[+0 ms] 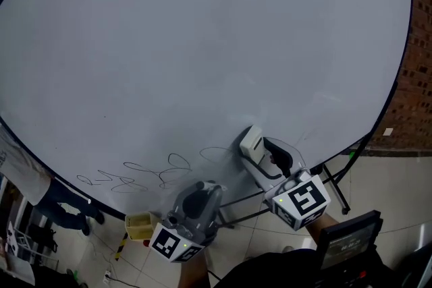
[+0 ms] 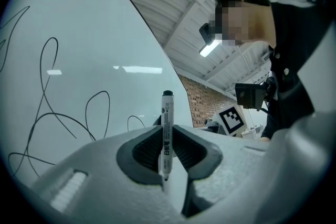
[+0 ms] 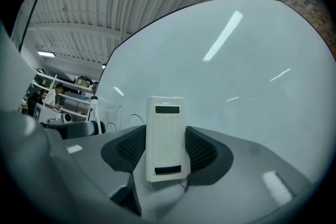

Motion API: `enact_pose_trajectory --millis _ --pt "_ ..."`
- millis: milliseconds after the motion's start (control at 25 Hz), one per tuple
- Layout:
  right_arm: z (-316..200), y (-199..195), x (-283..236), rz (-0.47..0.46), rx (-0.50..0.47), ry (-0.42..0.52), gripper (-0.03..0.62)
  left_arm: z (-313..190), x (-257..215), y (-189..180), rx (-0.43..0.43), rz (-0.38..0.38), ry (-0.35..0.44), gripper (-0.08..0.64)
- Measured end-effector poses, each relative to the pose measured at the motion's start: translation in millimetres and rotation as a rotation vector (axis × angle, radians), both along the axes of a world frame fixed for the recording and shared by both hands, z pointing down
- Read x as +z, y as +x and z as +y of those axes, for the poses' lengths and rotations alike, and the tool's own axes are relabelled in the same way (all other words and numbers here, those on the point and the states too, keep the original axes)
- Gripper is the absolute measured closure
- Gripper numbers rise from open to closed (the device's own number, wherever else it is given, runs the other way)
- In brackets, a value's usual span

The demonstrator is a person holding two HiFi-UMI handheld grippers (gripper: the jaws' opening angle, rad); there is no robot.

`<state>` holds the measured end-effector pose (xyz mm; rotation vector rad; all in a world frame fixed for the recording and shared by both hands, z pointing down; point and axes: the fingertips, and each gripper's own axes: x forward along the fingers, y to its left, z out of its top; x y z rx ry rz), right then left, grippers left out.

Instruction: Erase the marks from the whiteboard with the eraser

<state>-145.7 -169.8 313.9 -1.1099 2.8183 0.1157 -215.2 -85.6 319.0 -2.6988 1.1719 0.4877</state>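
A big whiteboard [image 1: 202, 44] fills the head view, with black looping scribbles [image 1: 145, 175] along its lower edge. My right gripper [image 1: 260, 152] is shut on a white eraser [image 1: 251, 143], held close to the board just right of the scribbles' end loop [image 1: 214, 154]. In the right gripper view the eraser [image 3: 167, 137] stands upright between the jaws, before the whiteboard [image 3: 236, 76]. My left gripper [image 1: 196, 202] sits lower, below the scribbles, shut on a black-capped marker [image 2: 166, 134]. The scribbles [image 2: 47, 107] show at the left of the left gripper view.
A brick wall [image 1: 415, 91] stands to the right of the board. The board's black stand legs [image 1: 334, 185] reach the tiled floor. A yellow box [image 1: 140, 226] sits on the floor below the board, and a person's legs [image 1: 64, 206] are at the lower left.
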Motion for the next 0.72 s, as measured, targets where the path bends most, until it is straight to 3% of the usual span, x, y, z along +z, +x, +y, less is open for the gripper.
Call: enact_pose_trajectory --millis 360,520,720 --pt "-54.0 132.3 12.2 -0.115 0.292 -0.078 0.353 -7.1 0.1 16.9 0.04 -0.011 -0.002 0.503" --pt "-53.1 128.0 12.1 -0.132 0.322 -0.081 0.353 -7.1 3.6 13.5 0.035 -0.009 -0.009 0.503" --pt "-30.3 69.8 2.7 -0.088 0.222 -0.045 0.353 -1.8 3.7 0.4 0.023 0.003 -0.013 0.503"
